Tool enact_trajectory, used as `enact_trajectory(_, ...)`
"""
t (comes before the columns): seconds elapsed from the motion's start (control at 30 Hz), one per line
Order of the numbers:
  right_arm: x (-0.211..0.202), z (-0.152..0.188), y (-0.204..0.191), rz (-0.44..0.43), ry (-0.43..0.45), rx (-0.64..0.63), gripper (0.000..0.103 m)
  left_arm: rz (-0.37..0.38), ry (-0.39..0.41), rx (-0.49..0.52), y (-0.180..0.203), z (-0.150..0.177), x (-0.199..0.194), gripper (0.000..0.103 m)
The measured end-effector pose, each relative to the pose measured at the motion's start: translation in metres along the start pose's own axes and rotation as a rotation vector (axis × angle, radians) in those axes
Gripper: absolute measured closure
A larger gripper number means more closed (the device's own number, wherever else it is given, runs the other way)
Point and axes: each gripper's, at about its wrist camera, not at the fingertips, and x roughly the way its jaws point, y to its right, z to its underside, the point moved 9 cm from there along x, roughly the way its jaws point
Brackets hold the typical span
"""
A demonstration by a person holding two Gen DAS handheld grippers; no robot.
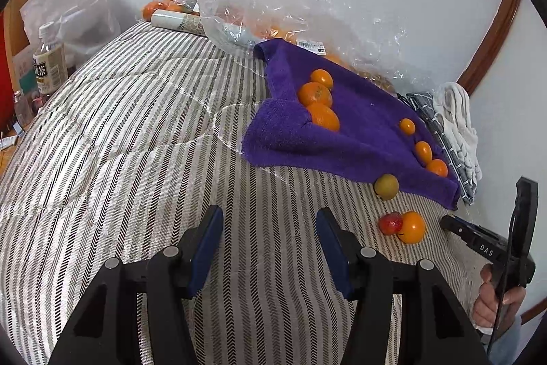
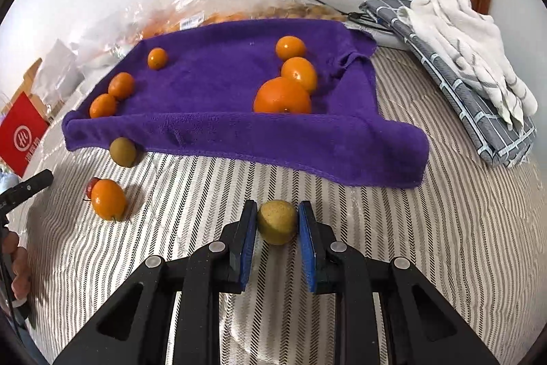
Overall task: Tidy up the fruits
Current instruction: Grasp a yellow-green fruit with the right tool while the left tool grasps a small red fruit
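Note:
My right gripper (image 2: 277, 211) is shut on a small yellow-green fruit (image 2: 277, 222), low over the striped bedding (image 2: 444, 228) just in front of the purple towel (image 2: 239, 132). On the towel lie three oranges (image 2: 283, 96) to the right and three smaller ones (image 2: 120, 85) to the left. A second green fruit (image 2: 123, 152) rests against the towel's front edge. An orange (image 2: 108, 199) and a red fruit (image 2: 91, 187) sit together on the bedding. My left gripper (image 1: 270, 218) is open over bare bedding with nothing between its fingers. The green fruit (image 1: 386, 187) and the orange (image 1: 412, 227) lie to its right.
Crumpled clear plastic bags (image 1: 307, 19) holding more oranges lie along the wall behind the towel. A folded grey cloth (image 2: 478, 112) with a white towel (image 2: 461, 33) on it is at the right. A bottle (image 1: 49, 64) and a red bag (image 2: 22, 135) stand beyond the bed's left edge.

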Motion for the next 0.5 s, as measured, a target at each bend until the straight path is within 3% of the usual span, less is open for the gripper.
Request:
enact_trajectory(0.23, -0.002, 0.005, 0.001, 0.014, 0.038, -0.034, 0.079, -0.001, 0.010, -0.026, -0.002, 0.004, -0.004, 0.052)
enact_trajectory(0.33, -0.002, 0.005, 0.001, 0.005, 0.041, -0.037, 0.079, -0.065, -0.006, -0.007, 0.001, 0.007, -0.006, 0.055)
enact_trajectory(0.4, -0.003, 0.006, 0.001, -0.001, 0.041, -0.037, 0.079, -0.104, -0.034, 0.023, 0.005, 0.011, -0.006, 0.066)
enact_trajectory(0.5, -0.003, 0.008, 0.000, -0.010, 0.042, -0.040, 0.079, -0.054, -0.079, 0.023, 0.020, 0.018, -0.006, 0.069)
